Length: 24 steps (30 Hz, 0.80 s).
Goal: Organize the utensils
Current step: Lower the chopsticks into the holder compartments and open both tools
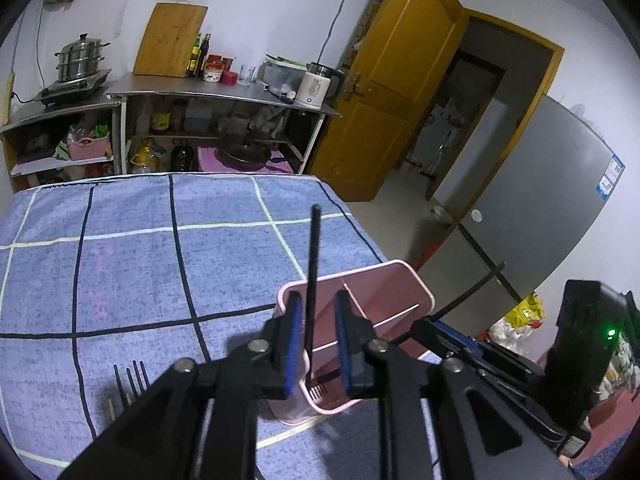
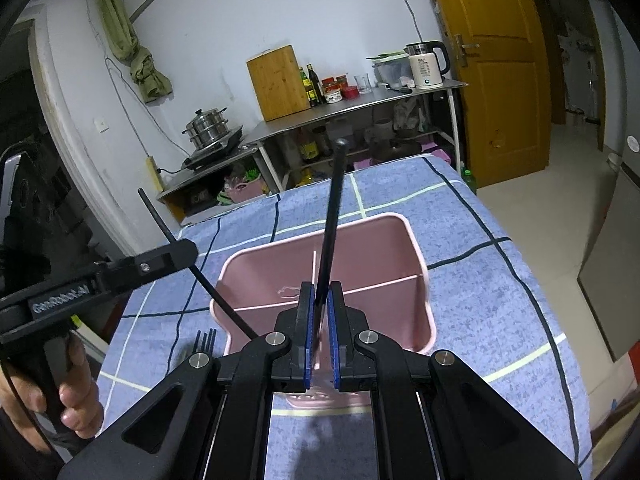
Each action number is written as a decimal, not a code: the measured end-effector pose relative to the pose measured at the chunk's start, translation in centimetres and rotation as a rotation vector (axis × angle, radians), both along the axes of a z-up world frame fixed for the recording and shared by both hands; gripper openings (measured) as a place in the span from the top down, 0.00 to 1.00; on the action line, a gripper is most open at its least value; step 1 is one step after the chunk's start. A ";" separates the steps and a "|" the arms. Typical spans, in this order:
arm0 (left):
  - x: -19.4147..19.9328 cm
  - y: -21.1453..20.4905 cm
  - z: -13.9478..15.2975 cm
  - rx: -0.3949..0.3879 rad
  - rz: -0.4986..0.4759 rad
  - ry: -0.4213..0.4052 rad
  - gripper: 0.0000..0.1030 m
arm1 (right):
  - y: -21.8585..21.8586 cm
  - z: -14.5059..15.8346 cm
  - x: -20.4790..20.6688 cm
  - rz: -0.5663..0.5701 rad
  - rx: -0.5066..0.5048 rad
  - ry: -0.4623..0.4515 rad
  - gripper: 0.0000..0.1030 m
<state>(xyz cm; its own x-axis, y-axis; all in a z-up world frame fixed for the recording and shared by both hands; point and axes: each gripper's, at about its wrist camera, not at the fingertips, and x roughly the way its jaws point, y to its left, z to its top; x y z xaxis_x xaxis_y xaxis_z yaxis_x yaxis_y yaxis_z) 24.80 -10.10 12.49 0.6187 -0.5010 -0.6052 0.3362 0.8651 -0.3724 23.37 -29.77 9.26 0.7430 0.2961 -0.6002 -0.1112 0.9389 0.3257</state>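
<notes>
A pink divided utensil holder (image 1: 400, 266) (image 2: 276, 250) stands on the blue checked tablecloth. My left gripper (image 1: 319, 297) is open over its near left compartment. Between its blue pads (image 1: 293, 344), touching neither, a black fork (image 1: 313, 272) stands tines down in the holder. My right gripper (image 2: 321, 286) is shut on a thin black utensil (image 2: 331, 216) with a rounded top end, upright above the holder; its lower end is hidden. The left gripper (image 2: 160, 260) and its fork (image 2: 208, 284) also show in the right wrist view. The right gripper (image 1: 436, 330) shows in the left one.
Another black fork (image 1: 132, 378) (image 2: 206, 340) lies on the cloth left of the holder, with a wooden stick (image 1: 113, 410) beside it. A person's hand (image 2: 76, 404) holds the left gripper's handle. Steel shelves (image 1: 224, 94) with kitchenware stand beyond the table; the cloth's right edge (image 1: 360, 236) drops to the floor.
</notes>
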 end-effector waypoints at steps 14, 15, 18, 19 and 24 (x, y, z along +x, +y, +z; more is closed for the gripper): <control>-4.2 2.2 1.2 -0.046 -0.007 -0.085 0.51 | -1.3 0.7 -3.0 -0.048 0.045 -0.042 0.60; -4.5 2.4 1.3 -0.044 -0.008 -0.090 0.51 | -1.3 0.8 -3.3 -0.050 0.046 -0.048 0.60; -5.8 3.1 1.3 -0.016 -0.002 -0.112 0.51 | -1.2 1.5 -4.4 -0.057 0.031 -0.076 0.60; -6.2 3.3 1.3 -0.009 0.001 -0.120 0.51 | -1.1 1.7 -4.9 -0.060 0.018 -0.085 0.60; -8.8 4.9 0.8 0.051 0.030 -0.162 0.51 | 0.3 2.9 -7.2 -0.023 -0.014 -0.134 0.60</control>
